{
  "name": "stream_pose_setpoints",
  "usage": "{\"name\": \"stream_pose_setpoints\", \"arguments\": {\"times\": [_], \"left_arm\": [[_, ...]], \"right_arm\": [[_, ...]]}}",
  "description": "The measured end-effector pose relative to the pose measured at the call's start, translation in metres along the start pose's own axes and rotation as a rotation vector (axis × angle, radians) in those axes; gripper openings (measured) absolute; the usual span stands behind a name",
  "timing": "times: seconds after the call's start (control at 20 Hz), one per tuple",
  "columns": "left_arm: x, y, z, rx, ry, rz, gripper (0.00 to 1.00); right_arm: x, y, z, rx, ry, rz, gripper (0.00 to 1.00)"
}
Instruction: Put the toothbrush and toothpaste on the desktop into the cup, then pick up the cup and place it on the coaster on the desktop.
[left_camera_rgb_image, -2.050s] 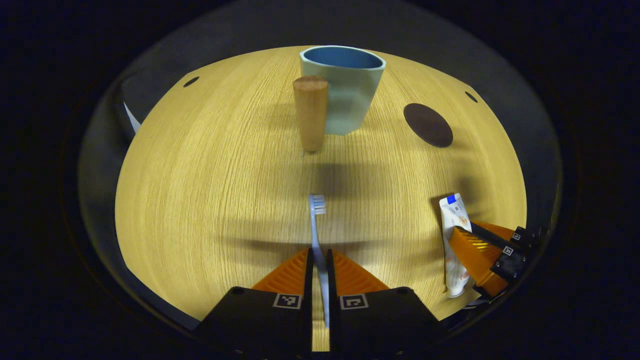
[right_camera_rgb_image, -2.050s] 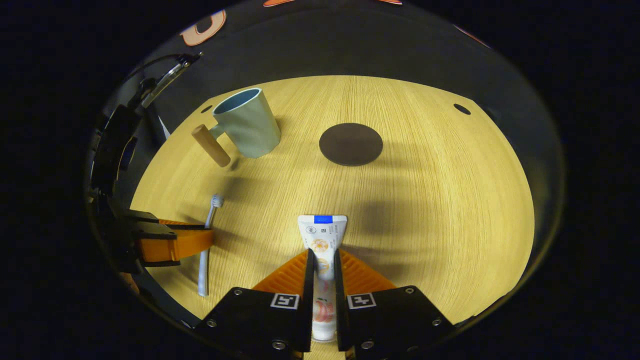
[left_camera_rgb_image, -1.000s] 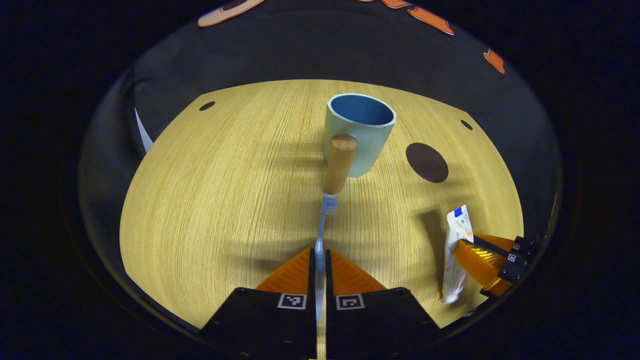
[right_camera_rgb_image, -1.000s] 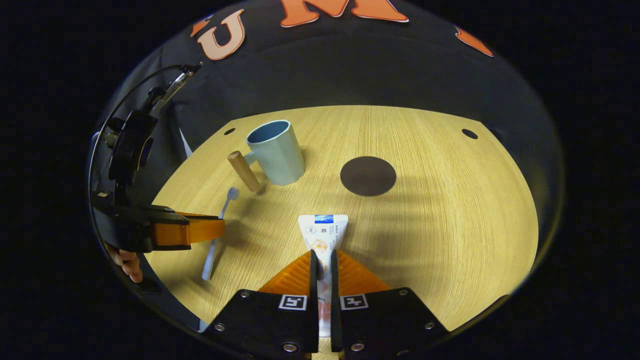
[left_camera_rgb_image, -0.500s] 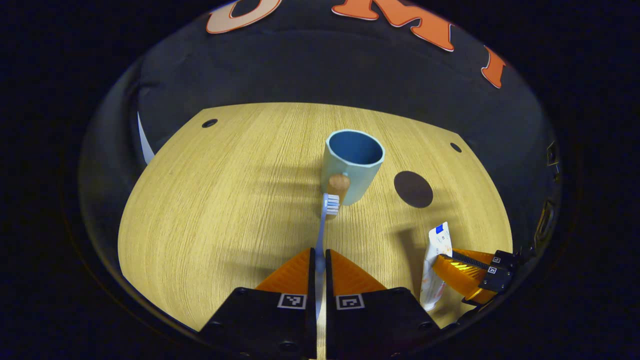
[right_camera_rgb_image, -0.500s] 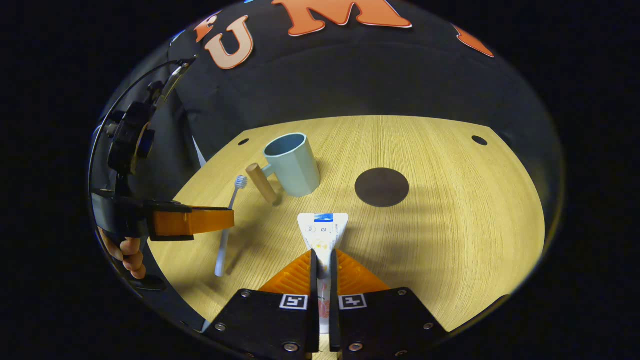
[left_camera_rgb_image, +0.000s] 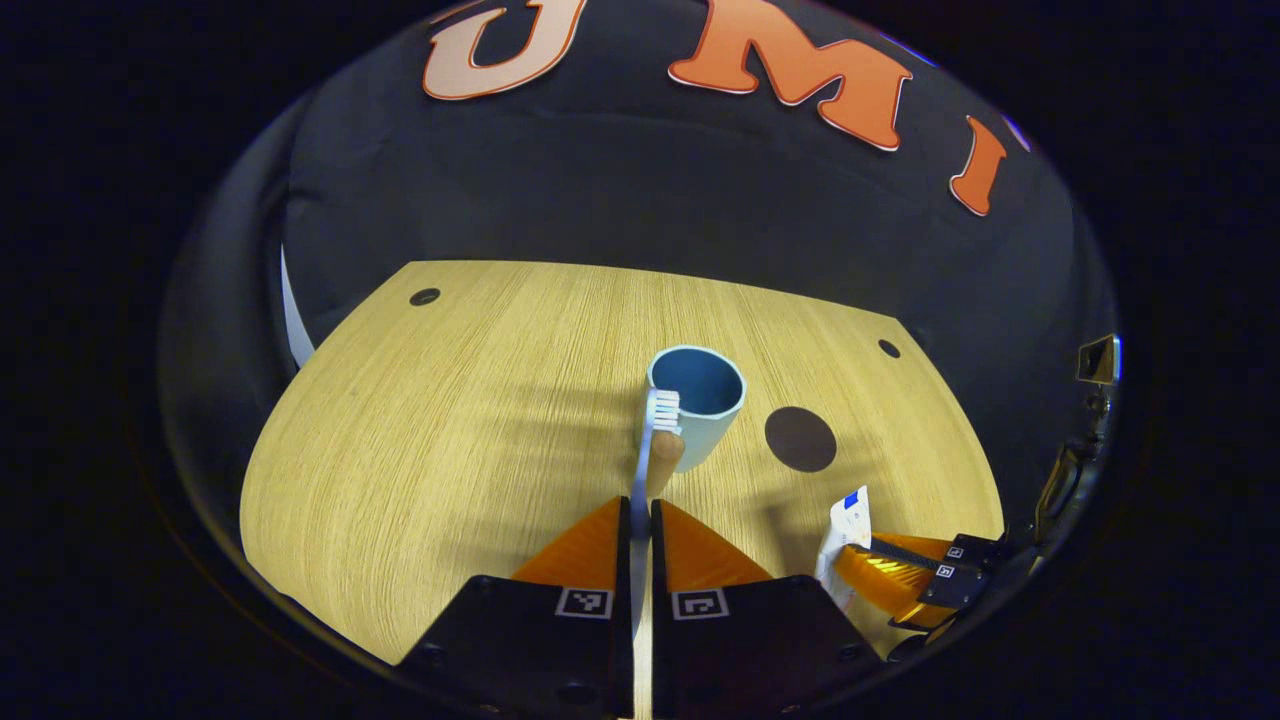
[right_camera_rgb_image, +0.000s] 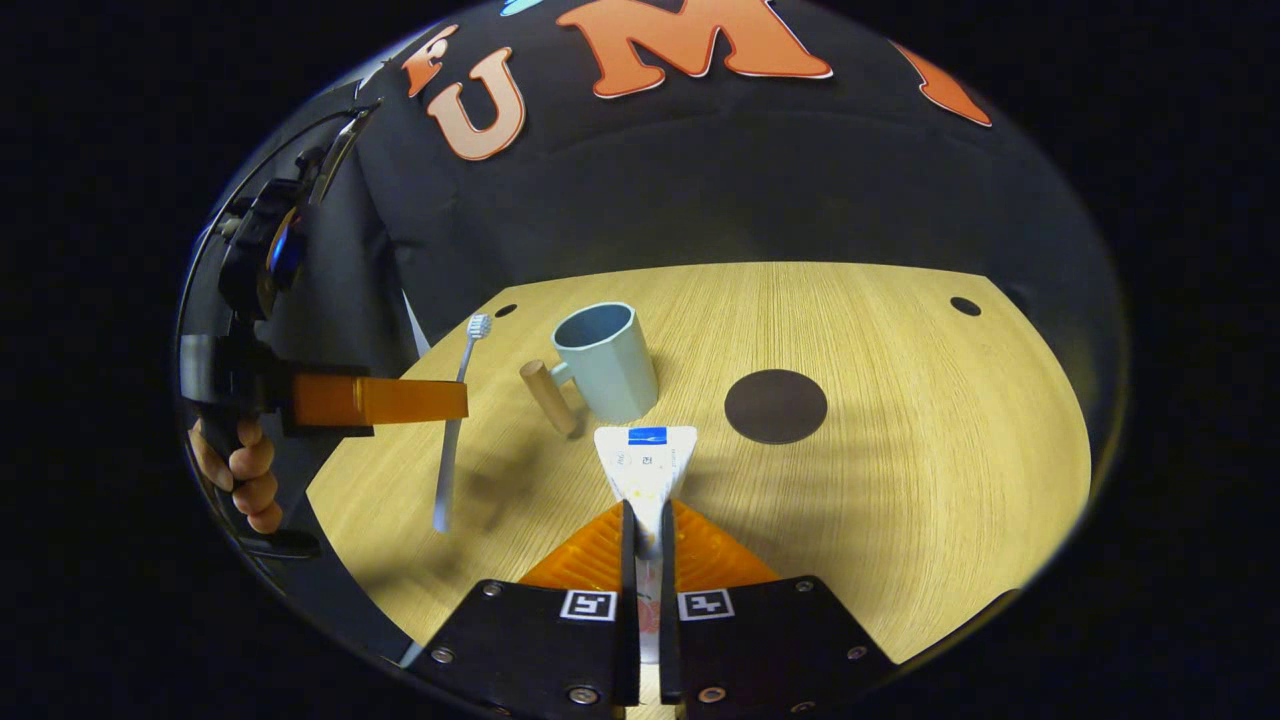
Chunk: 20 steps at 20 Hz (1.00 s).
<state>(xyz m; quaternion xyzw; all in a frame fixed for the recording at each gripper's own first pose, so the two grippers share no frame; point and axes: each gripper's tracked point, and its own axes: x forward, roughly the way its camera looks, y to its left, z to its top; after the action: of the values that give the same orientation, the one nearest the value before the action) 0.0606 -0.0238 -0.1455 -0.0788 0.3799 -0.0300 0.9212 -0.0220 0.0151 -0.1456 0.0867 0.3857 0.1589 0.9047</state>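
Nearest in the left gripper view, the left gripper (left_camera_rgb_image: 641, 520) pinches the handle of the slim pale-blue plastic toothbrush (left_camera_rgb_image: 645, 450), lifted off the light wooden desktop (left_camera_rgb_image: 450, 420) with its long axis running straight ahead, bristles foremost. In the right gripper view, the right gripper (right_camera_rgb_image: 641, 530) pinches the white toothpaste tube (right_camera_rgb_image: 645, 460), also raised. Farther off stands the pale-blue cup with a wooden handle (left_camera_rgb_image: 700, 405), directly beyond the bristle tip, so the left gripper looks nearer to its mouth; the dark round coaster (left_camera_rgb_image: 800, 439) lies just right of it.

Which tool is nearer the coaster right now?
Right. The right tool, holding the toothpaste, sits close in front of the coaster; the left tool is beyond the cup.
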Motion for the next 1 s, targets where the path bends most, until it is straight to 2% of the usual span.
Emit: {"name": "stream_pose_setpoints", "arguments": {"times": [0.4,1.0], "left_arm": [[0.006,-0.002,0.042,-0.013,-0.116,-0.036,0.07],[0.02,-0.031,0.142,0.014,-0.31,-0.098,0.07]], "right_arm": [[-0.016,-0.003,0.024,0.015,-0.069,-0.008,0.08],[-0.05,-0.01,0.126,-0.101,-0.316,-0.072,0.08]]}}
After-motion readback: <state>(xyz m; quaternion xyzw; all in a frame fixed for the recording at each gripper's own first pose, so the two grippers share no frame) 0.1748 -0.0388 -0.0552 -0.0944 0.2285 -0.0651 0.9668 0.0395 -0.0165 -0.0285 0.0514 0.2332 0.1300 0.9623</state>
